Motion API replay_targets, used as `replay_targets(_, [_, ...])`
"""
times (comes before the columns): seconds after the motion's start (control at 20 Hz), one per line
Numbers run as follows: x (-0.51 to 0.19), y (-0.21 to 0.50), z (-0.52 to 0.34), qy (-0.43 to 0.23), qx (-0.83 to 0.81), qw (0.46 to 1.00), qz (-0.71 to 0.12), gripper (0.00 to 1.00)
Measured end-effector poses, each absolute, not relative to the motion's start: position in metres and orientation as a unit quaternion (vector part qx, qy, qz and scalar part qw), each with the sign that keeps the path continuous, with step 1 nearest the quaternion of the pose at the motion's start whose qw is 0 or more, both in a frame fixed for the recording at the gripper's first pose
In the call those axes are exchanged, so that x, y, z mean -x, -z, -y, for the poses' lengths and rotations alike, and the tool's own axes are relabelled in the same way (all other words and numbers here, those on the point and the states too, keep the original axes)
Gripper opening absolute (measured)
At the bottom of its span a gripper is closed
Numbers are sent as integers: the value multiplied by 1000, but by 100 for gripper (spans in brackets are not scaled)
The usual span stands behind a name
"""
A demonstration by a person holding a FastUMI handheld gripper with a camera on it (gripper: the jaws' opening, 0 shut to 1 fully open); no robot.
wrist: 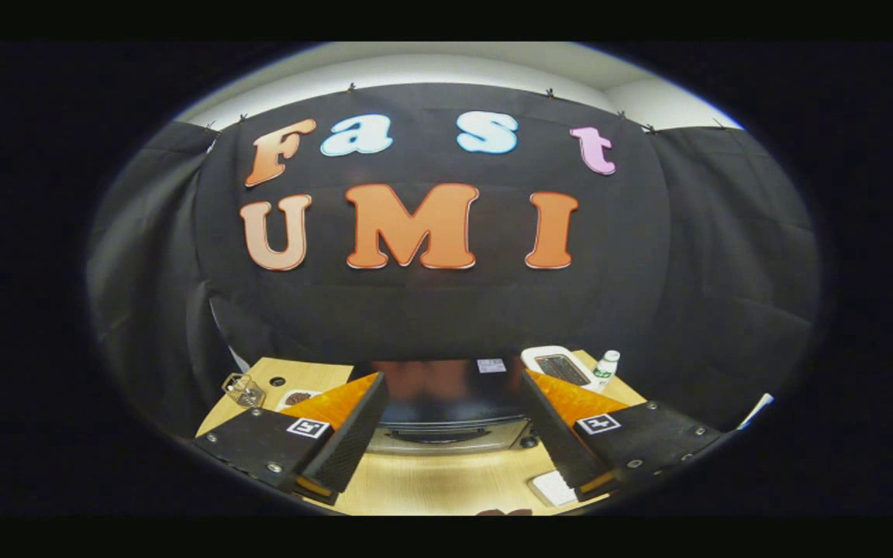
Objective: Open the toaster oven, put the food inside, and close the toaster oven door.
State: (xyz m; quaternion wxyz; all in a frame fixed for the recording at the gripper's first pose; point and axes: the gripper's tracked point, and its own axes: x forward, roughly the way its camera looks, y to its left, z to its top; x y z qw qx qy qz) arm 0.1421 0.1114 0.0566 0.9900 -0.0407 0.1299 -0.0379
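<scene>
A black toaster oven (446,395) with a glossy top and a silvery front stands on the wooden table (431,484), seen from above between and beyond my fingers. Its door looks closed, the handle (446,435) facing me. My gripper (454,434) hangs open above the table in front of the oven, with nothing between the fingers. A small white plate with brown food (297,398) lies left of the oven, partly hidden behind the left finger (342,438).
A clear glass item (243,390) sits at the table's far left corner. A white device (557,366) and a small white bottle (606,369) stand right of the oven. A white flat object (553,488) lies near the right finger. Black cloth walls surround the table.
</scene>
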Motion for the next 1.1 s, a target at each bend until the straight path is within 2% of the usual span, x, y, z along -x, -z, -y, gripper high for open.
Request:
replay_targets(0.35, [-116, -96, -137, 32, 5, 995, -92, 100])
replay_targets(1.1, [-110, -85, -133, 50, 6, 994, -101, 100])
